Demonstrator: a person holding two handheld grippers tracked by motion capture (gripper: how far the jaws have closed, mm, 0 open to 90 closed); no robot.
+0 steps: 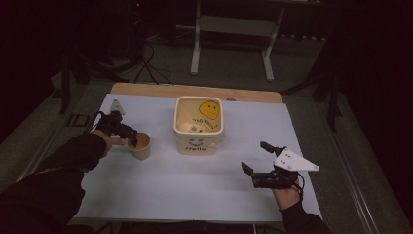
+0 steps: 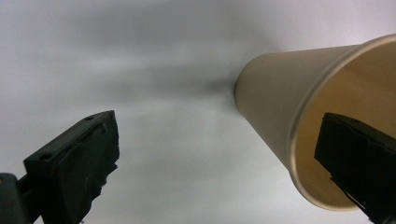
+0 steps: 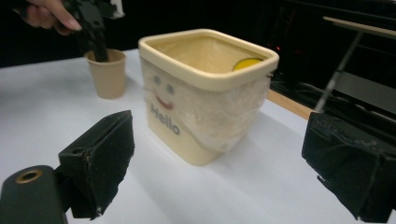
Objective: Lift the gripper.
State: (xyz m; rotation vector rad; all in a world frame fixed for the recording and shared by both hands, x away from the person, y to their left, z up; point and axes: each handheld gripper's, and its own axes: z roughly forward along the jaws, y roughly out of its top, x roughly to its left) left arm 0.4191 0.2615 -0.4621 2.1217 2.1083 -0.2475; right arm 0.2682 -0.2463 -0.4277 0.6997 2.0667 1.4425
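Note:
A tan paper cup (image 1: 141, 146) stands upright on the white table sheet, left of a cream square bin (image 1: 198, 141) with a smiley and "Hello" on its front. My left gripper (image 1: 130, 139) is open at the cup. In the left gripper view one jaw hangs inside the cup (image 2: 280, 107) and the other outside, neither pressing the wall. My right gripper (image 1: 255, 156) is open near the front right, apart from the bin. In the right gripper view its wide jaws frame the bin (image 3: 205, 93), which is lined with clear film. A yellow smiley (image 1: 209, 108) shows inside the bin.
The white sheet (image 1: 160, 190) covers the table, and a wooden edge (image 1: 195, 91) shows at the back. Beyond it stand a metal desk frame (image 1: 196, 44) and floor cables (image 1: 151, 68). In the right gripper view the cup (image 3: 108, 74) stands far left.

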